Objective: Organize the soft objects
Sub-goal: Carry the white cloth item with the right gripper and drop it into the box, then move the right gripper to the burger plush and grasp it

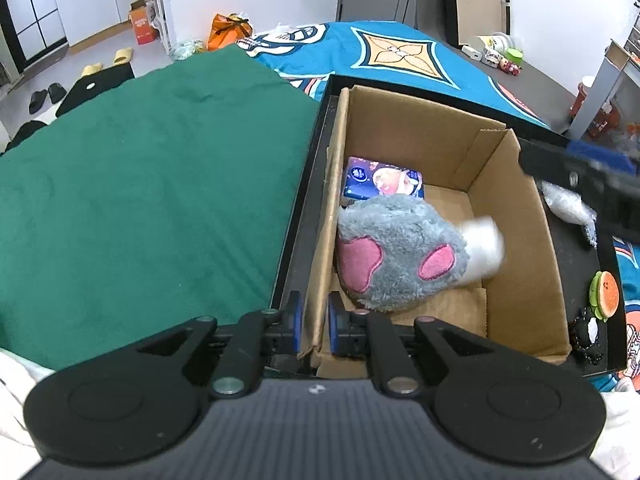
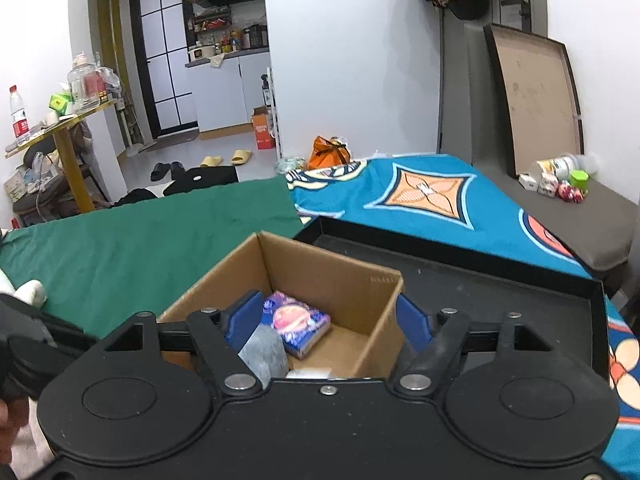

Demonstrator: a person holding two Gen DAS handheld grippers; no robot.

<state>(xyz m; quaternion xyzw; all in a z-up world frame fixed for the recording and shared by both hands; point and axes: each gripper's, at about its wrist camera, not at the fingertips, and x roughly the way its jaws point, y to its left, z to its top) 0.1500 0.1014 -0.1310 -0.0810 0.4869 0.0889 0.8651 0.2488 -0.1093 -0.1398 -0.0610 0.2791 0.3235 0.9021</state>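
Observation:
A cardboard box (image 1: 508, 216) stands in a black tray (image 1: 298, 216) on the bed. Inside lie a grey plush toy with pink patches (image 1: 400, 252) and a blue tissue pack (image 1: 382, 180). My left gripper (image 1: 313, 326) is shut on the box's left wall, near its front corner. My right gripper (image 2: 322, 320) is open and empty, held above the box (image 2: 320, 272); the grey plush (image 2: 264, 350) and the tissue pack (image 2: 296, 320) show between its fingers. The right gripper's black body shows blurred at the right edge of the left wrist view.
A green cloth (image 1: 140, 184) covers the bed left of the tray, a blue patterned blanket (image 1: 380, 52) lies behind. A burger-shaped toy (image 1: 606, 292), a small black toy (image 1: 588, 336) and a clear plastic bag (image 1: 568, 204) lie in the tray's right part.

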